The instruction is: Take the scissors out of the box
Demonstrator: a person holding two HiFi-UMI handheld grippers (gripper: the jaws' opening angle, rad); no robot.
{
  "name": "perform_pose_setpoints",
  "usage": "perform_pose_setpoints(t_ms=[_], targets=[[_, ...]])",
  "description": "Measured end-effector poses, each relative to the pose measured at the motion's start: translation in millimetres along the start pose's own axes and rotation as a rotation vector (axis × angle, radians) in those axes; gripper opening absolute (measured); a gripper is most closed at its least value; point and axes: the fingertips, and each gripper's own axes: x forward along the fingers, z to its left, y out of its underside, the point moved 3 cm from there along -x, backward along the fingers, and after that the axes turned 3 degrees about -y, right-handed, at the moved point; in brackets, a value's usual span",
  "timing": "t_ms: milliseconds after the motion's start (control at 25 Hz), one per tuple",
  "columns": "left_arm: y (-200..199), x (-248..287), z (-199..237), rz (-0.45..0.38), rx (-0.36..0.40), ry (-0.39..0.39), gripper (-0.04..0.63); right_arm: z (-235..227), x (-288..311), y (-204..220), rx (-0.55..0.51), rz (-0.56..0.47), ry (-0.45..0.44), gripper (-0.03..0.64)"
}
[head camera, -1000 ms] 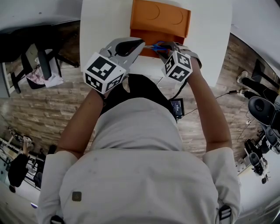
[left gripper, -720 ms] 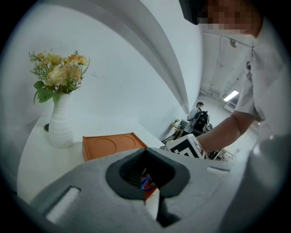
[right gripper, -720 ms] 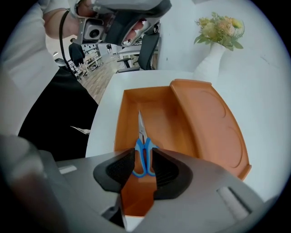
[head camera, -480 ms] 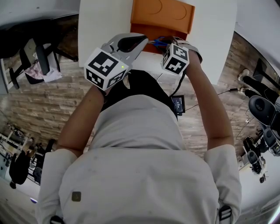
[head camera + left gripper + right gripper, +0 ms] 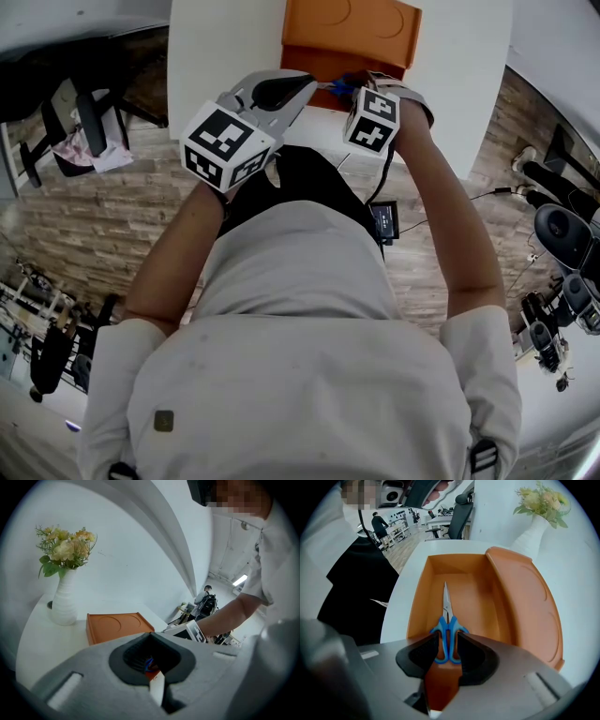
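Observation:
Blue-handled scissors [image 5: 447, 637] lie flat on the floor of the open orange box [image 5: 480, 597], blades pointing away from me. My right gripper [image 5: 446, 657] points steeply down into the box. Its jaws have just been opening and stand open, with the scissors' handles between the pads. In the head view the right gripper [image 5: 352, 91] is at the box's near edge, beside a glimpse of the blue scissors [image 5: 338, 87]. My left gripper [image 5: 289, 94] hovers just left of the box [image 5: 349, 26], jaws together with nothing in them. Past its tips [image 5: 157, 670] only a sliver of orange and blue shows.
The box's lid [image 5: 529, 606] leans open on the far side of the white table [image 5: 230, 47]. A white vase of flowers [image 5: 64, 603] stands beyond the box. Office chairs [image 5: 461, 510] and a wooden floor [image 5: 103, 225] surround the table.
The right gripper has shifted toward the box and sunk over the scissors' handles. The left gripper has stayed where it was.

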Motion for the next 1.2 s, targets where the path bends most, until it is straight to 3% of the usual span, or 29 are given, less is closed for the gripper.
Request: perform_pose_setpoints(t_ms=[1200], targets=[[8.3, -19.3, 8.8, 0.007, -0.035, -0.028, 0.003, -3.2, 2.9, -1.2, 0.012, 0.021, -0.002, 0.098]])
